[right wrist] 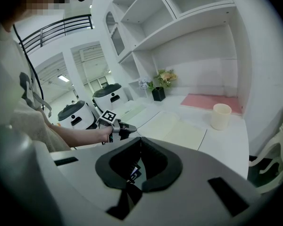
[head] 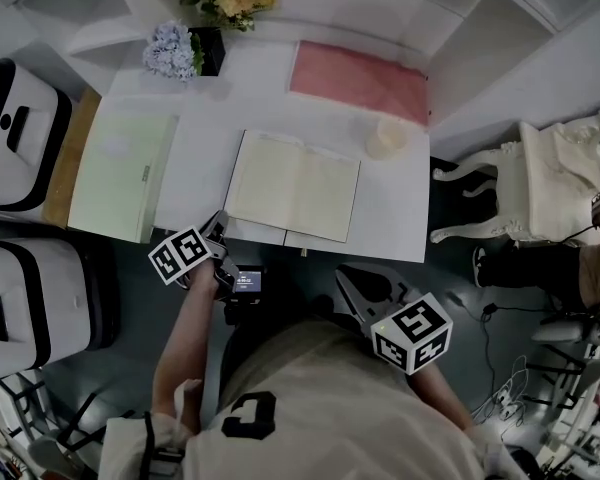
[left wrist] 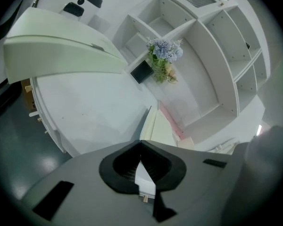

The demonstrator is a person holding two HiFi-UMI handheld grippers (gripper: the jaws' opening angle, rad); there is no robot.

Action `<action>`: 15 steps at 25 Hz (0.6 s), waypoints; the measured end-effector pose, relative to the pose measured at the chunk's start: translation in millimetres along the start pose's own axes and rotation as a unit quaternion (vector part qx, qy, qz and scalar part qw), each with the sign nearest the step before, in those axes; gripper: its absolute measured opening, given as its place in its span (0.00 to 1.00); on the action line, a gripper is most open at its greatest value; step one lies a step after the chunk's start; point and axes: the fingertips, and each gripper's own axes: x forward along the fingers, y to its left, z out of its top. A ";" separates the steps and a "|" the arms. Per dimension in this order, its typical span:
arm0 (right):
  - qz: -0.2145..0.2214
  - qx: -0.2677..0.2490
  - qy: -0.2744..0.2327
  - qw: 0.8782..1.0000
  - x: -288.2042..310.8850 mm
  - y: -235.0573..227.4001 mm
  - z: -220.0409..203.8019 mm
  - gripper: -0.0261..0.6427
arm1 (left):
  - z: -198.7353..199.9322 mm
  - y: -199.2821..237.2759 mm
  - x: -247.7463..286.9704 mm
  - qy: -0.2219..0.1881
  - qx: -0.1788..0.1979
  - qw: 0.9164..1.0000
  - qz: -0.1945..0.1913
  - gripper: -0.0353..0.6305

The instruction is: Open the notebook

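Observation:
The notebook (head: pixel 292 186) lies open and flat on the white table (head: pixel 400 218), its cream pages facing up; the right gripper view shows it (right wrist: pixel 179 128) past the jaws, and the left gripper view sees it edge-on (left wrist: pixel 155 126). My left gripper (head: pixel 217 230) hovers at the table's front edge, just off the notebook's near left corner, shut with nothing in it (left wrist: pixel 141 142). My right gripper (head: pixel 352 283) hangs below the table's front edge near the person's body, jaws closed tip to tip and empty (right wrist: pixel 140 139).
A pale green folder (head: pixel 120 173) lies left of the notebook. A cream cup (head: pixel 385 138) and a pink mat (head: pixel 360 80) sit behind it, flowers (head: pixel 172 50) at the back left. A white ornate chair (head: pixel 540 183) stands right; white round machines (head: pixel 15 133) stand left.

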 end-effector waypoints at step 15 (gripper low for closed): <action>-0.004 0.001 0.009 1.000 24.3 6.7 9.6 0.07 | -14.4 15.5 13.7 0.079 0.113 0.989 0.049 0.08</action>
